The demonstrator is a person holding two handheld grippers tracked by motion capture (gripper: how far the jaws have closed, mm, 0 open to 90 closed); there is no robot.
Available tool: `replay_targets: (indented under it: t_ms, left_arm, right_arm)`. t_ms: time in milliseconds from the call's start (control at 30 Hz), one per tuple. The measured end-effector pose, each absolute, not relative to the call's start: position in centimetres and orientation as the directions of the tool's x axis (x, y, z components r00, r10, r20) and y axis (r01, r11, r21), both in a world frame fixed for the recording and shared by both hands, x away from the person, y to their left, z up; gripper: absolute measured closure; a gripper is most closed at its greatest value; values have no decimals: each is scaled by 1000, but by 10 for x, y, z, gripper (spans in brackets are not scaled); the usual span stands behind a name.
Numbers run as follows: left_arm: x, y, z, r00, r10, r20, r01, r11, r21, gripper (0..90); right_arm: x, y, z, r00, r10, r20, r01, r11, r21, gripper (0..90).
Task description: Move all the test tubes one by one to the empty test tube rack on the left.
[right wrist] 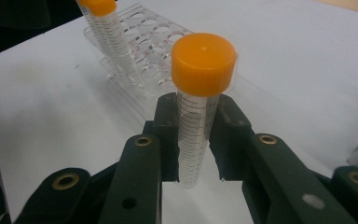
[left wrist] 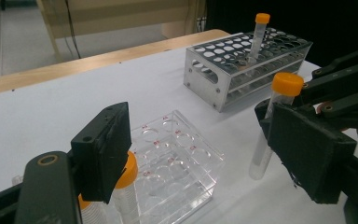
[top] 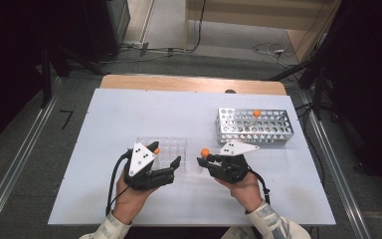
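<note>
Tube (right wrist: 196, 126) upright, clamped between right gripper (right wrist: 193, 140) pads

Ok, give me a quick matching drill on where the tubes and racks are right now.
Things:
1. metal rack
2. clear plastic rack
3. tube in the right gripper
4. tube in the metal rack

Places or states:
A. clamped between black jaws, orange cap up
B. far right of the table
C. standing upright in a hole
D. in front of the left gripper

Pairs: 1-B, 2-D, 3-A, 4-C
</note>
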State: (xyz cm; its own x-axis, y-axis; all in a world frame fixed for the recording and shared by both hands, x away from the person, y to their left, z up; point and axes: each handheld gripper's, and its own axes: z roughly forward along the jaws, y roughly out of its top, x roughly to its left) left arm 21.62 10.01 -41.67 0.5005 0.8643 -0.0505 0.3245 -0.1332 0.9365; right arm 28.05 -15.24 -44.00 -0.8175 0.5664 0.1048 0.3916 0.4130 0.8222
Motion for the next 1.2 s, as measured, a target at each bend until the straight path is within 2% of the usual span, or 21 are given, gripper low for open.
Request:
replay_targets:
  t_ms: [400,667,867,1200]
  left_arm:
    - [211,88,-418,550,834,-45,317,-158,935,254]
    - [209,78,-420,612,789,-58,323,-183,929,372]
    - [209,74,-423,639,767,-62,329,-199,923,503]
    - [210,69,-428,658,752,-47,333,-234,914,625]
  right_arm:
    - [266,-131,-445,-863,496,100,357,455,816,716]
    - [258,-119,-447,-878,470,90,334,468,818,716]
    - [256,-117,-447,-882,464,88,327,466,822,716]
    - [252,-114,-448,-888,454,74,312,477,822,716]
